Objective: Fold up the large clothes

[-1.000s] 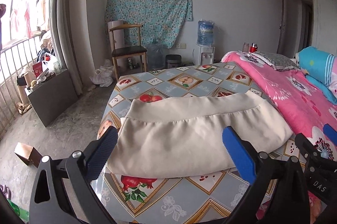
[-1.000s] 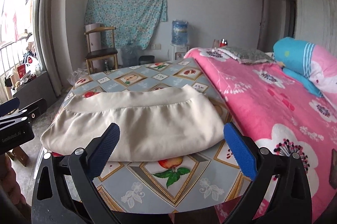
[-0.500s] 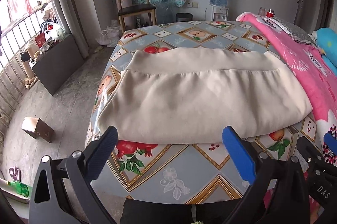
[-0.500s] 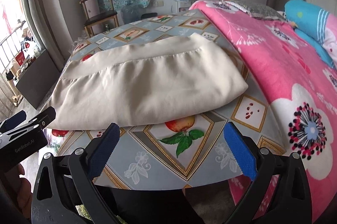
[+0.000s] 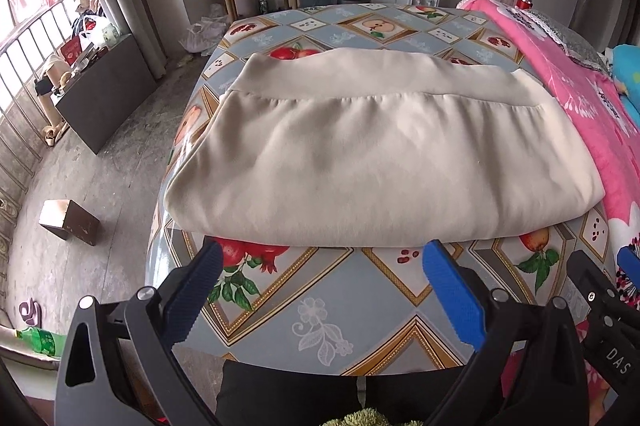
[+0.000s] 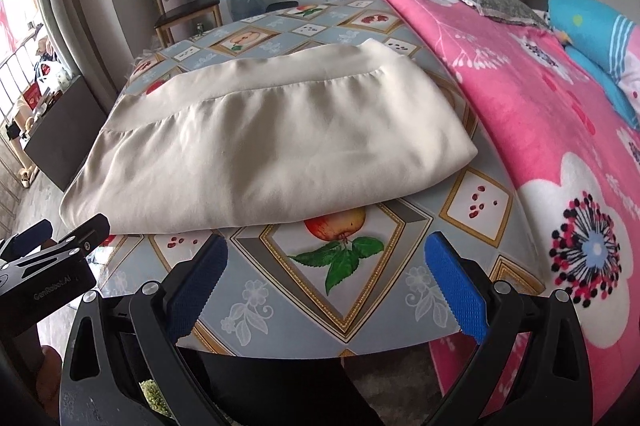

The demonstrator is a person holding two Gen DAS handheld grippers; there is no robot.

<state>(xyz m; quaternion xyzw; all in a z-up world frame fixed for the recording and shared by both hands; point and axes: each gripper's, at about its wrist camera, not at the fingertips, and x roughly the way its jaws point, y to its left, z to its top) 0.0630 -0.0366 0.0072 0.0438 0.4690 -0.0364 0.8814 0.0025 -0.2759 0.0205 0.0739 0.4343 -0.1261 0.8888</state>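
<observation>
Both my grippers hang wide and empty short of the folded garment.

My left gripper (image 5: 320, 290) and right gripper (image 6: 326, 286) each spread their blue-padded fingers (image 6: 454, 290) wide, holding nothing, above the near edge of the fruit-patterned worktop (image 5: 360, 306). Beyond them the cream folded fabric garment (image 5: 380, 162) lies flat mid-worktop, waistband at its far side. The pink flowered blanket (image 6: 560, 130) lies just to its right.
</observation>
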